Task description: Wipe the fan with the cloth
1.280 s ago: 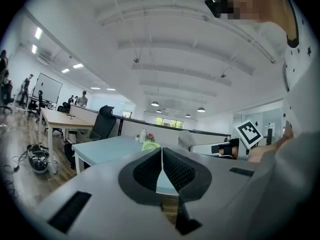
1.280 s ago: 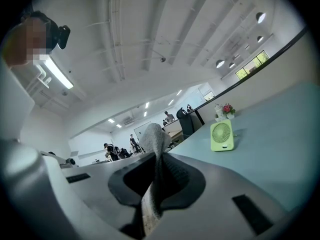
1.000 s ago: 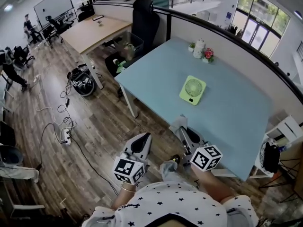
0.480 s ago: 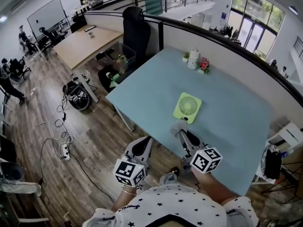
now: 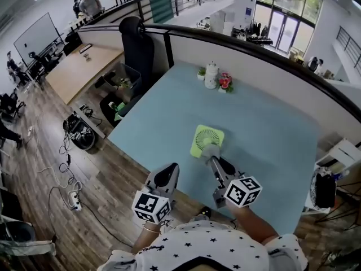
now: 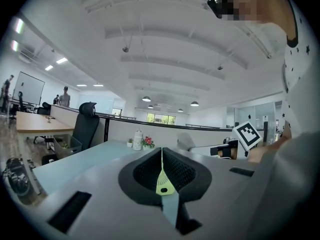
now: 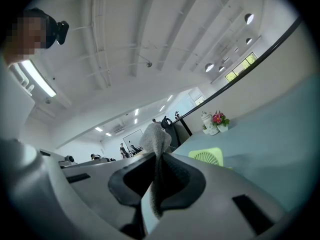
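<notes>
In an open office, one pale-blue table [image 5: 271, 130] carries one square green plastic fan [image 5: 206, 139], lying flat. The right gripper [image 5: 215, 161] clamps one grey cloth [image 5: 211, 151] by the fan's near edge. The left gripper [image 5: 167, 173], jaws pressed together on nothing, hangs left of the fan, off the table.

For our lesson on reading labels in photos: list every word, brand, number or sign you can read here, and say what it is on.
No text in these views can be read.
Blue sign by the far windows: too small to read.
Fan: no legible brand or label.
Marker cubes: black-and-white square patterns only, no letters or numbers.
</notes>
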A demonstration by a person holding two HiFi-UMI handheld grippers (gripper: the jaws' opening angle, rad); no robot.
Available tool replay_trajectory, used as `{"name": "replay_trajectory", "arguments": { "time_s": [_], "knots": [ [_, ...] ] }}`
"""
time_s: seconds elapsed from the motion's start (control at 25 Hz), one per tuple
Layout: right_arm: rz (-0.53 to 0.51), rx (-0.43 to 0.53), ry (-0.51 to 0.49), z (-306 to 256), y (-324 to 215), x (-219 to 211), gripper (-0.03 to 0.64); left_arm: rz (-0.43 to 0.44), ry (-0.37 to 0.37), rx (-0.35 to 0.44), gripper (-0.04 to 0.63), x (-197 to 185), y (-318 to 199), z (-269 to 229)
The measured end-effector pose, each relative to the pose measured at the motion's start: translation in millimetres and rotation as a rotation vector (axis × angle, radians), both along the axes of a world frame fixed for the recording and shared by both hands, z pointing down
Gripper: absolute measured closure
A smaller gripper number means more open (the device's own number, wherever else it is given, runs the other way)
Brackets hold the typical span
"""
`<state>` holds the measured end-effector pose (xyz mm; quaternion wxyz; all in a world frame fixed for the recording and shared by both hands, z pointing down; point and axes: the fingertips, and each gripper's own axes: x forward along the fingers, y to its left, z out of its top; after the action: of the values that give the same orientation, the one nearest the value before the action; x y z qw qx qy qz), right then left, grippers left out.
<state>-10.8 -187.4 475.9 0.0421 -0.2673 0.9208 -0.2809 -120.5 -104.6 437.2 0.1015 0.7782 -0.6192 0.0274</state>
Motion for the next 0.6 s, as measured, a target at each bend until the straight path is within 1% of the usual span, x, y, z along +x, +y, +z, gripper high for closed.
{"name": "replay_trajectory", "arguments": {
  "time_s": [0.24, 0.44, 0.6],
  "knots": [
    [0.036, -0.004, 0.013, 8.5, -22.0, 10.6, 0.592, 0.03, -0.005, -0.004, 0.563, 8.2, -23.6, 5.6],
    [0.083, -0.02, 0.027, 14.1, -31.1, 15.3, 0.592, 0.059, 0.003, -0.011, 0.563, 5.2, -41.6, 7.4],
    [0.131, -0.024, 0.038, 18.9, -42.4, 9.5, 0.592, 0.114, 0.01, -0.001, 0.563, -1.9, -64.1, 8.7]
  ]
}}
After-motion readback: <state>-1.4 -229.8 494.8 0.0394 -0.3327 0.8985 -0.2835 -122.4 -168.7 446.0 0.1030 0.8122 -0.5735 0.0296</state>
